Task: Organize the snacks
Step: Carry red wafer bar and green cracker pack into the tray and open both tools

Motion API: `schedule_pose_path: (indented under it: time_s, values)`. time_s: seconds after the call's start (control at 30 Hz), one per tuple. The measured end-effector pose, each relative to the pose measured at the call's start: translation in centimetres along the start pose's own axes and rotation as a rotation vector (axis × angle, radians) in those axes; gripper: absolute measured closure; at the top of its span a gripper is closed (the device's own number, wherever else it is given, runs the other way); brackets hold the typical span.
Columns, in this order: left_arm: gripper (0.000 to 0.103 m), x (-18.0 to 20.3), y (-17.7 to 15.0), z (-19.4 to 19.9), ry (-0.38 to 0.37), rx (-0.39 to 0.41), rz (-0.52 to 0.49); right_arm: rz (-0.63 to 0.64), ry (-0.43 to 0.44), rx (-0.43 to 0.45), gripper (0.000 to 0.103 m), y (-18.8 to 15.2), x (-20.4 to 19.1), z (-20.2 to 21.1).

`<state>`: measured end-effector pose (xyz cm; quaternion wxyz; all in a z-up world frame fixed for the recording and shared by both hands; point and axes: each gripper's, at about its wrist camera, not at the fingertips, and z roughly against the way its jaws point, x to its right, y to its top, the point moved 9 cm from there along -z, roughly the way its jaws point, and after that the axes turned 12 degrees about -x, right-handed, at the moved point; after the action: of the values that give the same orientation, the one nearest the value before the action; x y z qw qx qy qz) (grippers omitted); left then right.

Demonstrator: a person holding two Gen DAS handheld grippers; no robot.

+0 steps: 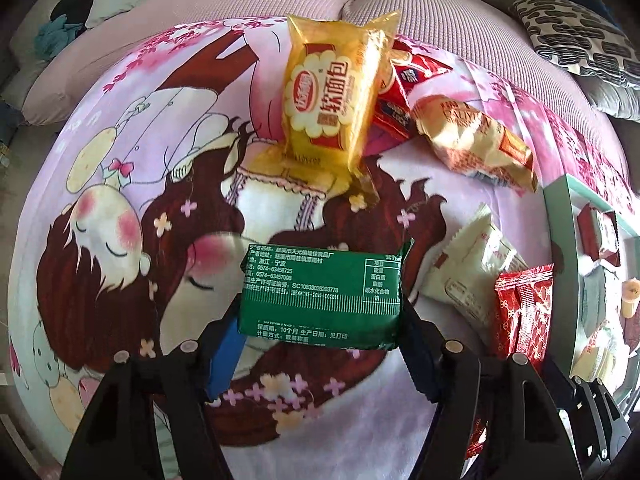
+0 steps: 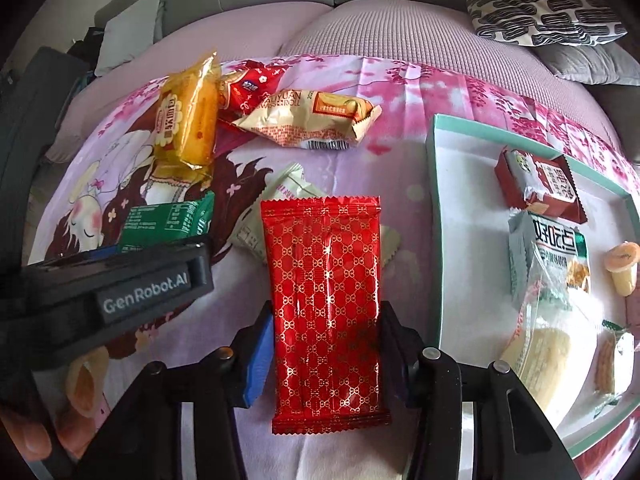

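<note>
My left gripper [image 1: 320, 320] is shut on a green snack packet [image 1: 322, 296], held just above the pink cartoon blanket [image 1: 120, 152]. My right gripper [image 2: 326, 344] is shut on a red patterned packet [image 2: 326, 300], which also shows in the left wrist view [image 1: 520, 312]. The green packet shows in the right wrist view [image 2: 168, 220] behind the left gripper's black body [image 2: 112, 288]. A yellow bread packet [image 1: 332, 92], a red packet [image 1: 396, 92], a beige Swiss-roll packet [image 1: 476, 140] and a cream packet [image 1: 468, 268] lie loose on the blanket.
A white tray with a teal rim [image 2: 436, 168] lies at the right and holds a dark red packet [image 2: 540, 184], a grey-green packet [image 2: 548, 252], a jelly cup [image 2: 622, 268] and more snacks. Sofa cushions and a patterned pillow [image 2: 540, 12] sit behind.
</note>
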<state>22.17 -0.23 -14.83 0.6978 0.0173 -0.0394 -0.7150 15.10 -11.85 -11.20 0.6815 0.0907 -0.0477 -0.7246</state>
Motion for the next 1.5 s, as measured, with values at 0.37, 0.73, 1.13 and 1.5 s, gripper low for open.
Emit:
schedule_pose_path:
  time_s: [0.37, 0.73, 1.13, 1.5]
  values:
    - [0.032, 1.3, -3.9, 1.6, -0.025, 0.0, 0.007, -0.017, 0.041, 0.026, 0.055, -0.7, 0.6, 1.5]
    - [0.032, 3.1, -5.3, 7.0, -0.034, 0.11, -0.002, -0.037, 0.089, 0.133, 0.055, 0.1, 1.2, 5.9]
    - [0.032, 4.1, -5.4, 10.1, -0.066, 0.179, -0.037, -0.109, 0.104, 0.215, 0.055, 0.4, 4.0, 9.6]
    - [0.032, 8.8, -5.5, 11.1, -0.091, 0.213, -0.147, -0.376, 0.026, 0.271, 0.055, -0.3, 15.0, 11.7]
